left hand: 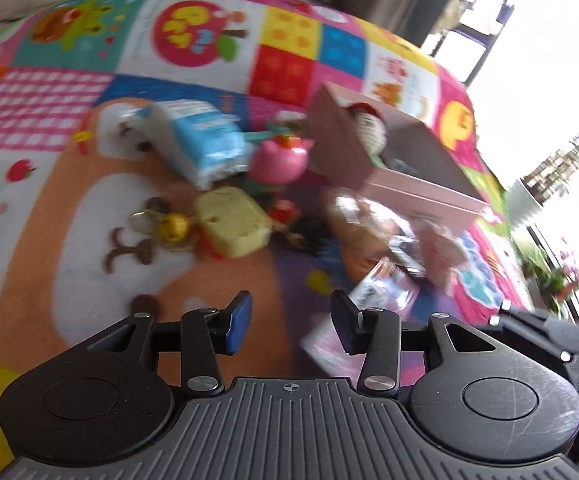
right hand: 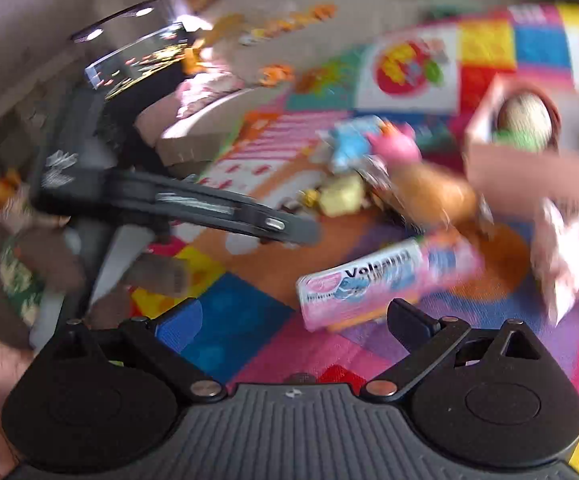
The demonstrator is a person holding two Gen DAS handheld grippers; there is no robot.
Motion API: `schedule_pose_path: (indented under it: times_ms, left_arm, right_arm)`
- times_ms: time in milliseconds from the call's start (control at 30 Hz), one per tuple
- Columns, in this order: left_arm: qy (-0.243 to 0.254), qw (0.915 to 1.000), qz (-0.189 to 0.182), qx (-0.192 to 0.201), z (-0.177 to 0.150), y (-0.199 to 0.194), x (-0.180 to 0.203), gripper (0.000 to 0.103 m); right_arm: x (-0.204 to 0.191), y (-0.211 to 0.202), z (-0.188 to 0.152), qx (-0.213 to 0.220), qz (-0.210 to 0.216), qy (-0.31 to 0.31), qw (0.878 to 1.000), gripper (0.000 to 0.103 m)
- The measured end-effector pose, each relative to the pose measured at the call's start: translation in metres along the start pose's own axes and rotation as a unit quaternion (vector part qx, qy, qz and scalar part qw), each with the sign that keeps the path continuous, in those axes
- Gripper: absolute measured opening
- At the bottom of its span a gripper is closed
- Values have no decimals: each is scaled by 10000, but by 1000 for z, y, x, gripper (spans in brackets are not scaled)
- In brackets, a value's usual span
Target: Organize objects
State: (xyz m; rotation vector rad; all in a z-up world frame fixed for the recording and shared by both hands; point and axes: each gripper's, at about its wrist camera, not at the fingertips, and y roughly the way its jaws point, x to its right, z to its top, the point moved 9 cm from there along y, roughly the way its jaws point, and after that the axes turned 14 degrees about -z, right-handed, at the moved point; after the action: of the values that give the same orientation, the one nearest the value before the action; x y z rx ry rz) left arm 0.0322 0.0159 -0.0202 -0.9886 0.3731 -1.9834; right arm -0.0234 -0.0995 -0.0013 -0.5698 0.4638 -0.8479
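Both grippers hovered over the clutter, jaws apart and holding nothing: the left gripper (left hand: 291,322) and the right gripper (right hand: 295,320), probably choosing a first pick. The pink cardboard box (left hand: 417,168) served as the collecting point; a round toy (left hand: 369,126) already sat inside it. Just beside the box lay a pink cup-shaped toy (left hand: 279,160), a blue tissue pack (left hand: 205,144) and a yellow sponge-like block (left hand: 231,220). Nearer the grippers lay a pink carton (right hand: 373,280), its print blurred. Everything rested on a patchwork play mat (left hand: 49,100), with bright windows (left hand: 549,80) beyond the box.
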Motion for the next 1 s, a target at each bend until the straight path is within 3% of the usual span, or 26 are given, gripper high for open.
schedule_pose_path:
  times_ms: [100, 167, 267, 333, 400, 533, 767, 900, 1000]
  left_arm:
    - [642, 9979, -17, -68, -5, 11, 26, 48]
    - [1472, 9888, 184, -175, -11, 21, 46, 47]
    - [2799, 9578, 461, -461, -22, 36, 71, 49]
    - [3413, 9352, 620, -713, -29, 48, 79, 52]
    - [3649, 9254, 562, -852, -32, 56, 83, 52]
    - [3467, 9306, 456, -1078, -28, 72, 77, 52]
    - [2802, 9520, 101, -1228, -33, 78, 72, 47]
    - [2166, 9695, -98, -1142, -31, 76, 65, 31]
    - [1979, 9743, -140, -1064, -29, 73, 61, 27]
  right_arm:
    - [9, -13, 2, 242, -557, -326, 9976, 99]
    - [28, -21, 0, 247, -844, -163, 9960, 99]
    - [62, -31, -8, 164, -1302, 229, 9911, 100]
    - [81, -36, -13, 128, -1514, 509, 9871, 100]
    - [94, -43, -16, 156, -1591, 719, 9845, 100]
    - [109, -47, -16, 267, -1693, 821, 9818, 101]
    - [120, -48, -13, 296, -1768, 876, 9799, 101]
    - [125, -40, -12, 212, -1866, 1093, 9761, 101]
    - [127, -33, -8, 198, -1994, 1143, 9730, 101]
